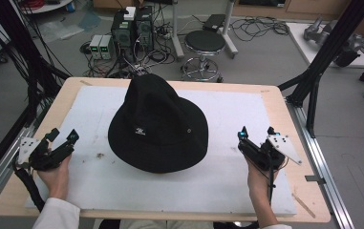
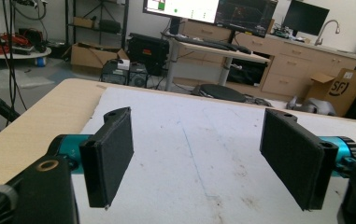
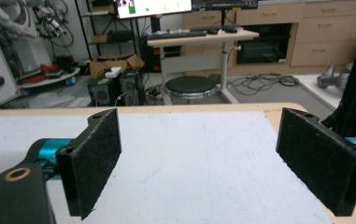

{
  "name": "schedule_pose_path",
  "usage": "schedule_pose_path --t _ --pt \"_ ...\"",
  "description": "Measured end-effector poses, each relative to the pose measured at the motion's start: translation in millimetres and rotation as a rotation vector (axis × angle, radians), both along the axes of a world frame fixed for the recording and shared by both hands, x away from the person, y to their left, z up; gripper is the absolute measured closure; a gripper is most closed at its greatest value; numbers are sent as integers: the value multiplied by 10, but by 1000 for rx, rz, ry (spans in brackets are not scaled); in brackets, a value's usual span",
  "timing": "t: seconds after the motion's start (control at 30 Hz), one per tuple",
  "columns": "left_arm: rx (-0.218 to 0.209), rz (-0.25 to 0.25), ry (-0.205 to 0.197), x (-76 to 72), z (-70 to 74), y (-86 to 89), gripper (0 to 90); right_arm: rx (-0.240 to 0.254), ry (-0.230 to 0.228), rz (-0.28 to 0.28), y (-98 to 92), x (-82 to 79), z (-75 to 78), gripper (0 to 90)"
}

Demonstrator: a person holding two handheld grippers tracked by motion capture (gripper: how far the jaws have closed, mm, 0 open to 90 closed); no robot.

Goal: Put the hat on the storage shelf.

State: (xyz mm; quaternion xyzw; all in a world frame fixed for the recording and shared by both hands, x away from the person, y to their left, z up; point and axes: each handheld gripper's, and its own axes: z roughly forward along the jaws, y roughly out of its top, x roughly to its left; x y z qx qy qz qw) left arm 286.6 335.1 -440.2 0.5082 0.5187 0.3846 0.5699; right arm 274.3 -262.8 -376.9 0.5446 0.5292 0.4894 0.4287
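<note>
High view: 1 black hat [image 1: 158,125] mid-table, 2 hand-held grippers, left [image 1: 63,134] & right [image 1: 256,132], both agape, empty.

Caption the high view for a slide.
Black hat on white mat, flanked by open left claw and right claw.

A black brimmed hat [image 1: 158,125] sits crown up in the middle of a white mat [image 1: 246,114] on a wooden table [image 1: 65,98]. The left gripper [image 1: 61,135] rests near the mat's left edge, the right gripper [image 1: 256,132] near its right edge, each held in a hand with its jaws spread, well apart from the hat. A black stool [image 1: 204,43] stands on the floor beyond the far edge.
</note>
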Motion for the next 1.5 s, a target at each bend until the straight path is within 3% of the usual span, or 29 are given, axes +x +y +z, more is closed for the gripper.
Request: schedule_pose_path --t 0.47,0.97,1.1,1.5 --pt "-5 -1 3 9 -8 -1 259 -54 65 -1 33 61 -281 122" --pt "-3 -5 8 10 -12 -4 260 -37 111 -2 -12 86 -406 120" --pt "-1 -4 10 12 -13 -5 260 -11 127 -4 -22 93 -425 120" --pt "1 -4 11 6 -11 -8 260 21 131 -27 -108 79 -448 121"
